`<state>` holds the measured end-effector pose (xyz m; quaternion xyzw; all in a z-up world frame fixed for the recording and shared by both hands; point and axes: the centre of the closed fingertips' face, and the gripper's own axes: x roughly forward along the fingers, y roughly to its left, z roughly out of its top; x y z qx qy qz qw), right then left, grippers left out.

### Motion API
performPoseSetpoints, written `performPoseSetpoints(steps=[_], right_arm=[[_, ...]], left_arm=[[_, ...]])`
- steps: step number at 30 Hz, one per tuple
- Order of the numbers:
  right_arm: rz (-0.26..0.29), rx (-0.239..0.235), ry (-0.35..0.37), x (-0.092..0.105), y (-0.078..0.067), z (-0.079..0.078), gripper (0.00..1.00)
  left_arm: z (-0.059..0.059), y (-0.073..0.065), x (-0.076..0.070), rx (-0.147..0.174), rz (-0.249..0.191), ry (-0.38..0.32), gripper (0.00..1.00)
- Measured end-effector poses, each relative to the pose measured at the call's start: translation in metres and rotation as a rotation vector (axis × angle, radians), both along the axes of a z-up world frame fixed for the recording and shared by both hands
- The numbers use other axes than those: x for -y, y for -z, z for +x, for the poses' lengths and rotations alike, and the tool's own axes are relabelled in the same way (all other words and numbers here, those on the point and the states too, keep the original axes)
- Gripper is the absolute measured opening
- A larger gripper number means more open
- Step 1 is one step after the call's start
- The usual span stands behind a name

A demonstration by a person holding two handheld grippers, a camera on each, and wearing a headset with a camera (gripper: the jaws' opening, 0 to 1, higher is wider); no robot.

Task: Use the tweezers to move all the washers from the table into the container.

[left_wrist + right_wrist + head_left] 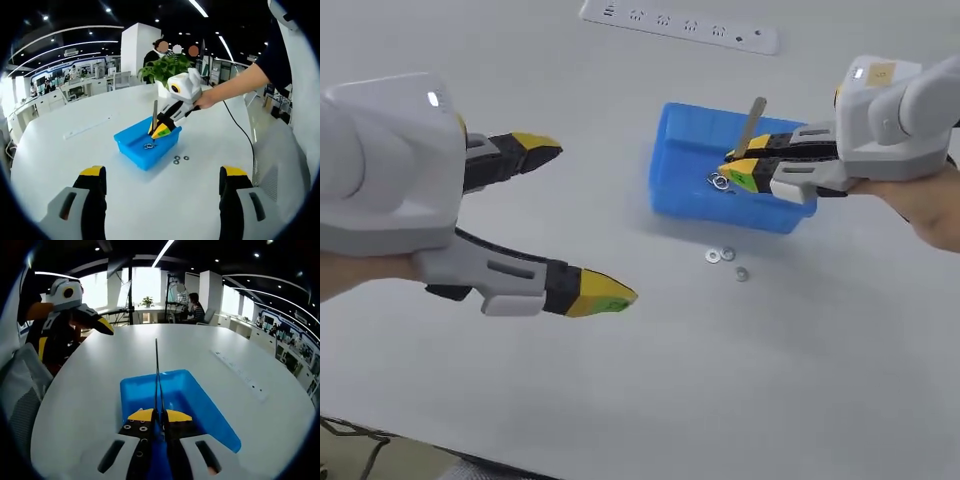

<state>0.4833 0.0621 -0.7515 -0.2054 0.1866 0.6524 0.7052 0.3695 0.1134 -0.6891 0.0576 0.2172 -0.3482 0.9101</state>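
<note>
A blue container (680,150) stands on the white table, with a couple of washers (720,181) lying inside it. My right gripper (740,168) hovers over the container's right part, shut on the tweezers (756,118). In the right gripper view the tweezers (156,370) stick out forward from the shut jaws over the container (200,400); I see nothing at their tips. Three washers (725,260) lie on the table just in front of the container. My left gripper (585,222) is open and holds nothing, well to the left of the container (135,142) and the washers (180,160).
A white power strip (680,25) lies at the far edge behind the container. The table (650,400) is bare white around the work. People and a potted plant (167,67) stand beyond the table's far side.
</note>
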Motion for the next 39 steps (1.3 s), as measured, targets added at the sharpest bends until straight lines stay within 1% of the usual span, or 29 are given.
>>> performPoseSetpoints(steps=[1,3,5,6,7,8,9,10,11,12,13,15,16,17,18,19,21,23,25,26,28,30,31,33,34,35,36,37,39], right_arm=[[-0.005,0.007,-0.008,-0.001,0.0,0.0,0.08],[-0.004,0.007,-0.017,-0.003,-0.003,-0.002,0.08],[-0.007,0.02,-0.024,-0.005,-0.005,-0.002,0.08],[0.0,0.02,-0.026,-0.006,-0.008,-0.003,0.08],[0.001,0.021,-0.027,-0.006,-0.009,-0.003,0.08],[-0.001,0.027,-0.029,-0.007,-0.01,-0.003,0.08],[-0.01,0.038,-0.036,-0.007,-0.01,-0.003,0.08],[-0.012,0.038,-0.038,-0.007,-0.011,-0.004,0.08],[-0.012,0.04,-0.04,-0.007,-0.011,-0.004,0.08],[-0.014,0.042,-0.041,-0.007,-0.012,-0.004,0.08],[-0.017,0.045,-0.044,-0.006,-0.012,-0.005,0.08],[-0.019,0.046,-0.05,-0.006,-0.013,-0.006,0.08],[-0.024,0.053,-0.053,-0.005,-0.013,-0.006,0.08],[-0.027,0.052,-0.055,-0.004,-0.013,-0.007,0.08],[-0.026,0.052,-0.055,-0.003,-0.014,-0.007,0.08],[-0.028,0.053,-0.056,-0.002,-0.013,-0.008,0.08],[-0.033,0.055,-0.058,0.0,-0.013,-0.008,0.08],[-0.039,0.052,-0.063,0.002,-0.012,-0.01,0.08],[-0.042,0.054,-0.067,0.003,-0.012,-0.01,0.08],[-0.04,0.053,-0.067,0.004,-0.012,-0.01,0.08],[-0.04,0.055,-0.067,0.005,-0.012,-0.01,0.08],[-0.036,0.05,-0.062,0.005,-0.013,-0.009,0.08],[-0.036,0.05,-0.061,0.006,-0.012,-0.009,0.08],[-0.034,0.047,-0.061,0.006,-0.012,-0.009,0.08],[-0.033,0.047,-0.062,0.006,-0.012,-0.009,0.08],[-0.034,0.044,-0.062,0.007,-0.012,-0.009,0.08],[-0.032,0.034,-0.068,0.007,-0.011,-0.011,0.08],[-0.033,0.036,-0.07,0.007,-0.011,-0.011,0.08],[-0.038,0.039,-0.075,0.006,-0.009,-0.012,0.08]], left_arm=[[0.007,-0.004,0.001,0.015,-0.022,-0.01,0.99],[0.015,-0.01,0.003,0.026,-0.033,-0.007,0.98],[0.026,-0.016,0.009,0.056,-0.043,0.007,0.94],[0.032,-0.016,0.011,0.053,-0.055,0.008,0.93],[0.034,-0.015,0.012,0.047,-0.06,0.009,0.93],[0.039,-0.012,0.014,0.027,-0.064,0.02,0.93],[0.042,-0.013,0.016,0.035,-0.055,0.031,0.92],[0.046,-0.015,0.02,0.043,-0.055,0.049,0.9],[0.048,-0.017,0.023,0.041,-0.058,0.064,0.87],[0.053,-0.019,0.028,0.055,-0.048,0.1,0.83],[0.056,-0.02,0.03,0.066,-0.028,0.131,0.75],[0.065,-0.023,0.037,0.054,-0.015,0.158,0.68],[0.07,-0.024,0.038,0.057,-0.013,0.172,0.68],[0.075,-0.027,0.042,0.061,-0.016,0.193,0.68],[0.075,-0.031,0.05,0.062,-0.016,0.21,0.65],[0.078,-0.032,0.055,0.064,-0.005,0.241,0.62],[0.085,-0.031,0.061,0.075,0.008,0.268,0.58],[0.088,-0.028,0.066,0.056,0.005,0.297,0.55],[0.093,-0.023,0.069,0.053,0.023,0.32,0.5],[0.092,-0.024,0.076,0.049,0.026,0.331,0.47],[0.092,-0.024,0.088,0.067,0.045,0.357,0.41],[0.094,-0.024,0.092,0.055,0.038,0.369,0.4],[0.095,-0.024,0.094,0.059,0.045,0.377,0.39],[0.096,-0.026,0.097,0.068,0.048,0.387,0.33],[0.102,-0.026,0.092,0.08,0.052,0.394,0.29],[0.103,-0.026,0.092,0.094,0.062,0.4,0.23],[0.103,-0.025,0.091,0.098,0.077,0.414,0.21],[0.101,-0.024,0.091,0.088,0.077,0.424,0.21],[0.099,-0.023,0.092,0.084,0.078,0.445,0.19]])
